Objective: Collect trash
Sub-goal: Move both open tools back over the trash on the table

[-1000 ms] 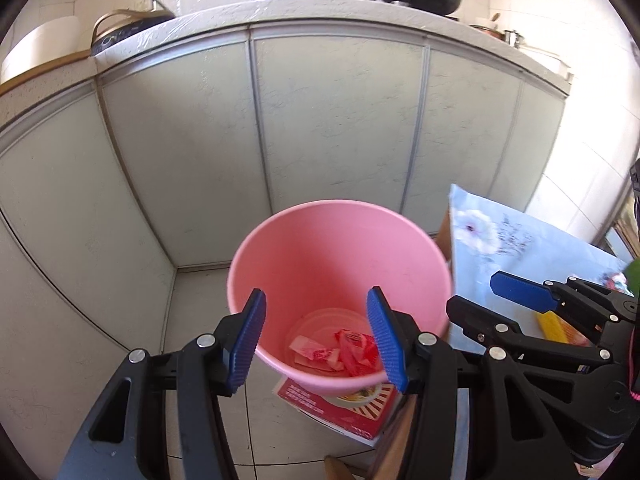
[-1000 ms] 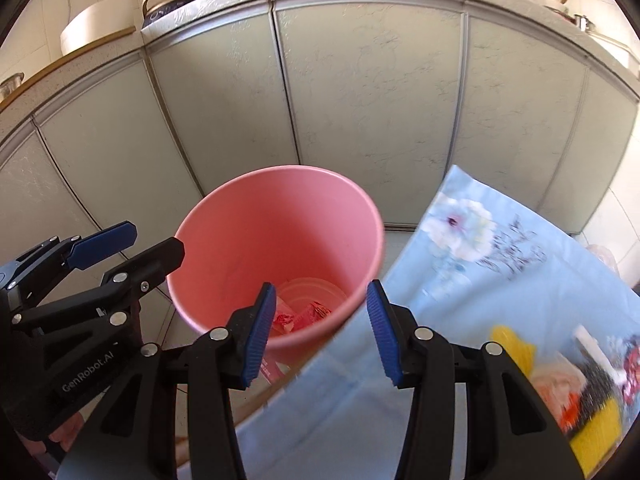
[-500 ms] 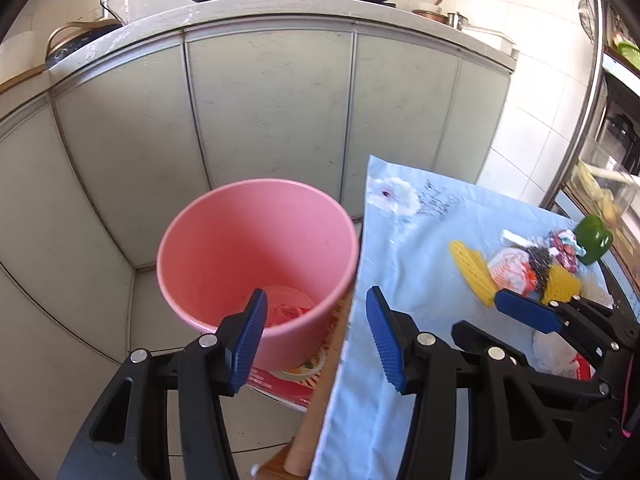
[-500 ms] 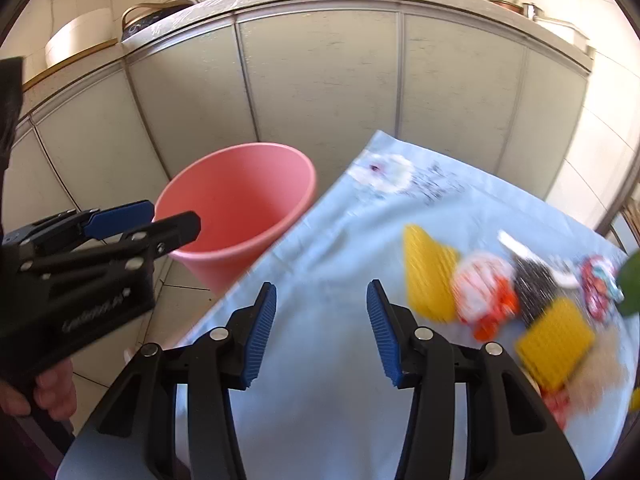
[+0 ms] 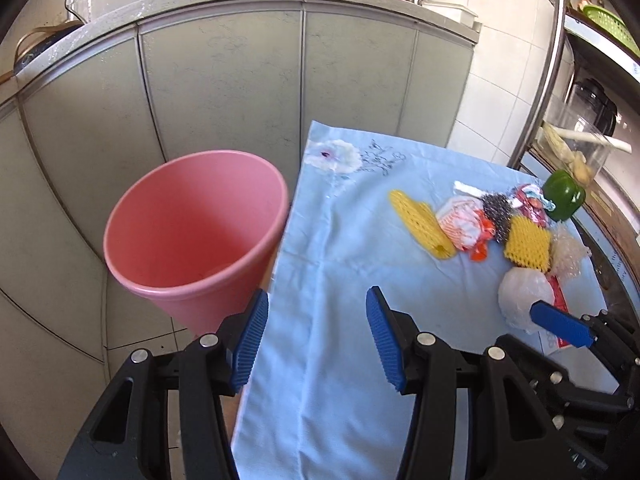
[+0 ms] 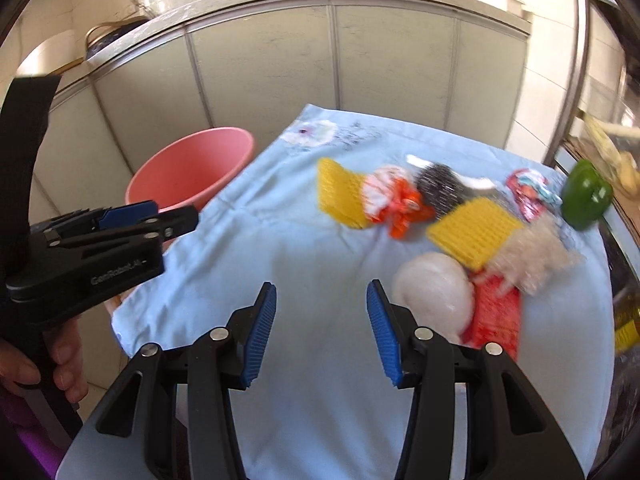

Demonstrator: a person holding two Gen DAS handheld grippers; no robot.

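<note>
A pink bin point(image 5: 192, 232) stands on the floor at the table's left edge; it also shows in the right wrist view point(image 6: 188, 172). Trash lies on the light blue cloth point(image 5: 340, 280): yellow foam nets point(image 5: 420, 218) point(image 6: 474, 232), a red-white wrapper point(image 6: 394, 198), a steel scourer point(image 6: 440, 186), a white plastic ball point(image 6: 434, 290), a red packet point(image 6: 496, 312) and a clear bag point(image 6: 536, 254). My left gripper point(image 5: 316, 336) is open and empty over the cloth's left edge. My right gripper point(image 6: 320, 330) is open and empty, just left of the white ball.
A green pepper point(image 6: 586, 194) sits at the table's far right. Grey cabinet doors point(image 5: 224, 80) under a counter with pans stand behind. A metal shelf rack point(image 5: 560, 60) stands at the right. My left gripper also shows in the right wrist view point(image 6: 120, 220).
Both grippers have swung right, from above the pink bin to over the table's cloth. The trash pile has come into view. Both stay open and empty.
</note>
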